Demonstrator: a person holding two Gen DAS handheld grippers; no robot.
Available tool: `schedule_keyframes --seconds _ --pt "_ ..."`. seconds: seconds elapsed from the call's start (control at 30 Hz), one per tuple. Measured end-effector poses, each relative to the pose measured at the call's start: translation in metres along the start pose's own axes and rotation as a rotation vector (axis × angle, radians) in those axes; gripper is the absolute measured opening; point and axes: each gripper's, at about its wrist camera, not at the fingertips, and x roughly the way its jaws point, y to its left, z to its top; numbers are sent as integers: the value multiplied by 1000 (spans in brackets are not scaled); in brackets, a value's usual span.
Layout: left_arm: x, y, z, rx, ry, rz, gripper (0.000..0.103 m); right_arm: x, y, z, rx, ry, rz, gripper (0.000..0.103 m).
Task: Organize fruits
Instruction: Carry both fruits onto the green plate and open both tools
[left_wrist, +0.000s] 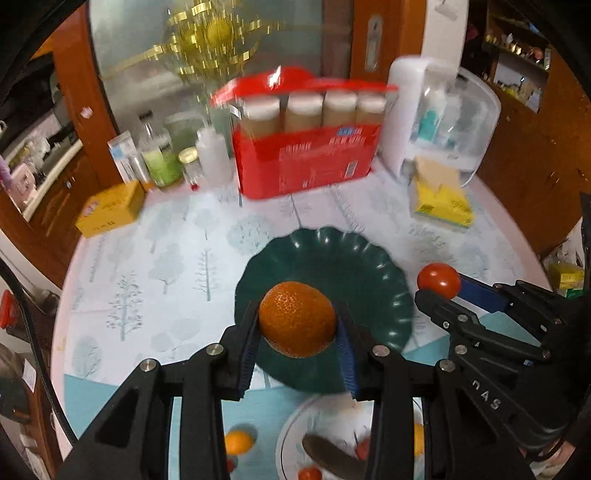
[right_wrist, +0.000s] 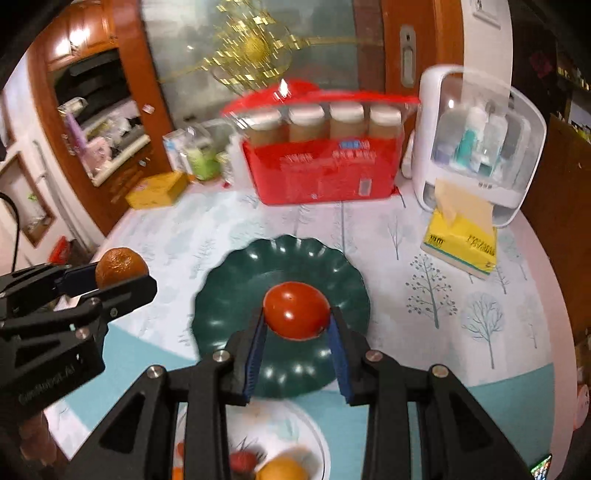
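Fruits are in both your tools right now, so go slow. Your left gripper is clamped on the orange, and your right gripper is clamped on the tomato. Nearest to you, down under the tools, sits the white plate with a few more fruits in it, though they look blurry. Just past it is the green plate, and it has nothing in it yet. Both fruits hang over that green plate, up in the air. I think the step now is to put them down there. Bring each tool low, close to the plate, before you let go, so the round fruits do not roll off. Let 1 go first, then the other, with a gap between them so they do not bump. Keep the 2 tools apart from each other too. Farther back stand the yellow tissue pack and the red box with 4 jars, well away from your work.
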Motion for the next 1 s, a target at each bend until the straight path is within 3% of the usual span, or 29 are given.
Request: schedule_keyframes --seconds 0.2,0.47,0.6,0.67,0.8,1.0 --pt "83 7 -5 -17 130 -6 37 76 -2 -10 -12 115 -31 34" --pt "140 3 -16 -5 230 -2 39 122 -3 -28 -35 185 -53 35" --pt "143 6 -18 -3 224 42 70 130 -1 -33 -66 211 -69 35" --pt "138 12 -17 -25 212 26 84 131 -2 -33 -73 211 -72 37" --pt "128 20 -14 -45 191 34 86 119 2 -32 -80 169 -59 56" --pt "109 26 -14 -64 166 46 89 102 14 -27 -112 133 -66 58"
